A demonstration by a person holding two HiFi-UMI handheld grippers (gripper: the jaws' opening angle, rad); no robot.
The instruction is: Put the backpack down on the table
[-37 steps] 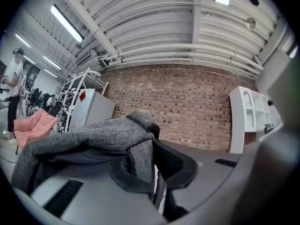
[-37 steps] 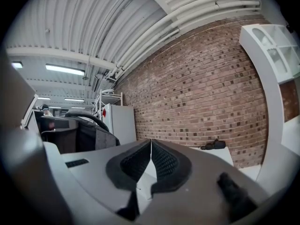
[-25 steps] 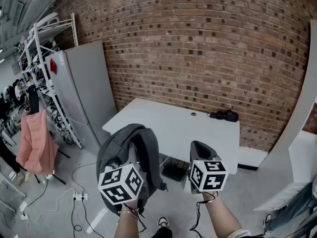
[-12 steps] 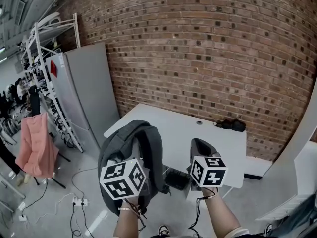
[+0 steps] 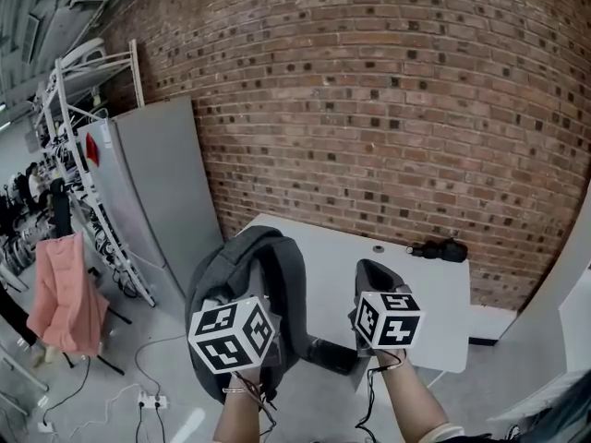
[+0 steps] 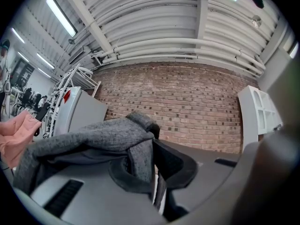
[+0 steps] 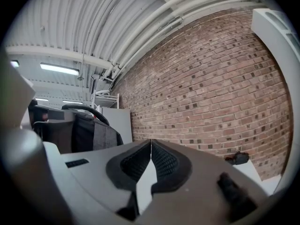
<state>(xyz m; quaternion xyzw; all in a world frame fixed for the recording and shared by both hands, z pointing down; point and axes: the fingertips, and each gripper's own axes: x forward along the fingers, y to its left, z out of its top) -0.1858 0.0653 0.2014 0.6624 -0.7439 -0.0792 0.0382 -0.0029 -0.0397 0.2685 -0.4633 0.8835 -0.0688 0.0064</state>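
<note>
A grey backpack (image 5: 242, 277) hangs in the air from my left gripper (image 5: 256, 295), which is shut on a fold of its grey fabric (image 6: 138, 158). In the left gripper view the bag (image 6: 79, 139) drapes over the left jaw. The white table (image 5: 417, 289) stands ahead against the brick wall, and the bag hangs before its near left corner. My right gripper (image 5: 373, 277) is level beside the bag, apart from it. Its jaws are shut with nothing between them (image 7: 150, 159).
A small black object (image 5: 441, 249) lies at the table's far edge by the wall. A grey cabinet (image 5: 162, 192) and a white rack (image 5: 78, 146) stand to the left, with a pink jacket (image 5: 60, 289) hanging there. Cables and a power strip (image 5: 148, 400) lie on the floor.
Both grippers have moved forward toward the table with the backpack still in the left one. The jaws of both have kept their state.
</note>
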